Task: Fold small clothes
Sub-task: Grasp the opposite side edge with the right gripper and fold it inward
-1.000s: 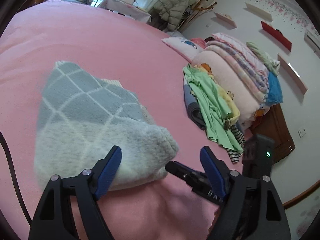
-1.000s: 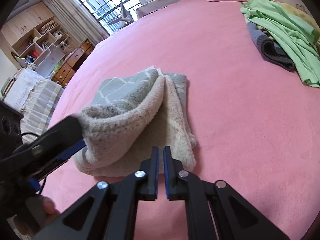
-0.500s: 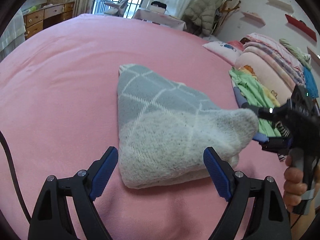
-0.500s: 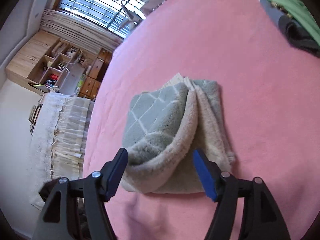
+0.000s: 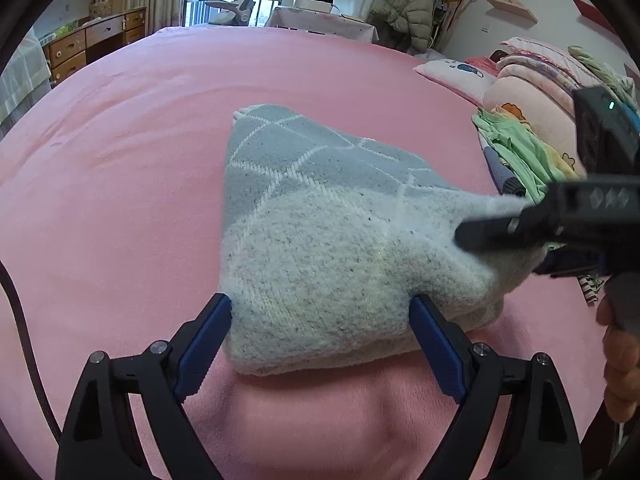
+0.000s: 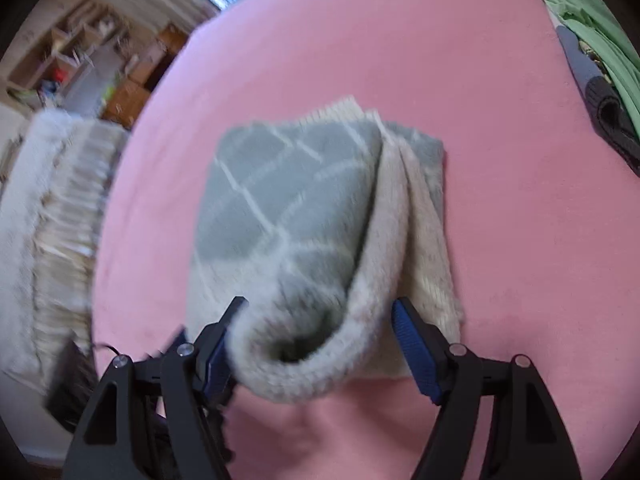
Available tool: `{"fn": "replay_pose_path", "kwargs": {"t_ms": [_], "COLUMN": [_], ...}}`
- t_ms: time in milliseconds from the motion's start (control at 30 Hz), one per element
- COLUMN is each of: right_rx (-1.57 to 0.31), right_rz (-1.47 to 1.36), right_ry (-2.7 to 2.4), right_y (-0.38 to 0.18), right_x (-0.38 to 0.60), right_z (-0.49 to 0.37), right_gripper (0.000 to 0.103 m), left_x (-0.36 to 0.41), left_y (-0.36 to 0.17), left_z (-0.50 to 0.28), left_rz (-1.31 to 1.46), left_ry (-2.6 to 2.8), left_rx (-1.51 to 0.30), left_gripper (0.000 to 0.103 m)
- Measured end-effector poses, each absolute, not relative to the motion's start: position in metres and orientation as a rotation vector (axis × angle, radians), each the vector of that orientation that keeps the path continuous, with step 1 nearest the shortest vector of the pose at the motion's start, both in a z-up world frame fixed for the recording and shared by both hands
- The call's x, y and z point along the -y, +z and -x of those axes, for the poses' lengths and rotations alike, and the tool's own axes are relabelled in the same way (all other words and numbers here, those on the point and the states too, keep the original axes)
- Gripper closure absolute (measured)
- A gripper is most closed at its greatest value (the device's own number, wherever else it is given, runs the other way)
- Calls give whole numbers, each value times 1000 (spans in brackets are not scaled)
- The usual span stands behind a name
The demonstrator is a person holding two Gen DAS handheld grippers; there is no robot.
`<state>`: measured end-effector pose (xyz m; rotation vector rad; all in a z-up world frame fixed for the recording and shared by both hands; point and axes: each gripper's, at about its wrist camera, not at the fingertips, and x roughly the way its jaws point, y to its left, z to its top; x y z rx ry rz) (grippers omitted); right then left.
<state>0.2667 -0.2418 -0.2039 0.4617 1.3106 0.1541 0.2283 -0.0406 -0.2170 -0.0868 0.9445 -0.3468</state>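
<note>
The folded grey-and-cream sweater (image 5: pixel 320 232) lies near the middle of the pink bed (image 5: pixel 120 128), its cream end toward both tools and its grey patterned end toward the far edge. The left tool (image 5: pixel 320 320) stands released, its blue pads straddling the near cream edge. The right tool (image 6: pixel 316 324), jaws just opened, brackets the raised fold at that same end, gripping nothing.

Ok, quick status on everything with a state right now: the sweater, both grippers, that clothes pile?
Grey sweater: folded on the pink bed, one corner lifted.
Left gripper: open, straddling the sweater's near edge.
Right gripper: open, jaws just opened, lifted fold between them.
Clothes pile: unfolded heap, untouched.
</note>
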Motion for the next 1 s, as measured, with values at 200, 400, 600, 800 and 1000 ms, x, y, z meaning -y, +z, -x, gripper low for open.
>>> {"fn": "replay_pose_path", "kwargs": {"t_ms": [200, 400, 600, 800, 1000], "right_rx": [-1251, -1164, -1043, -1038, -1023], "right_rz": [-438, -575, -418, -454, -482], "right_ry": [168, 143, 82, 79, 90], "right_y": [-211, -238, -220, -237, -225], "right_x": [253, 272, 261, 270, 270], "right_z": [-248, -208, -185, -194, -187], "right_gripper": [74, 76, 81, 77, 60], "left_x": [27, 4, 7, 15, 2], "left_y": [-214, -216, -222, -244, -237], "left_z": [-224, -222, -226, -236, -231], "left_rz": [147, 205, 193, 200, 201], "left_ry": [-414, -385, -372, -370, -369], "left_rx": [-989, -1009, -1019, -1063, -1062], "left_gripper": [14, 15, 15, 9, 9]}}
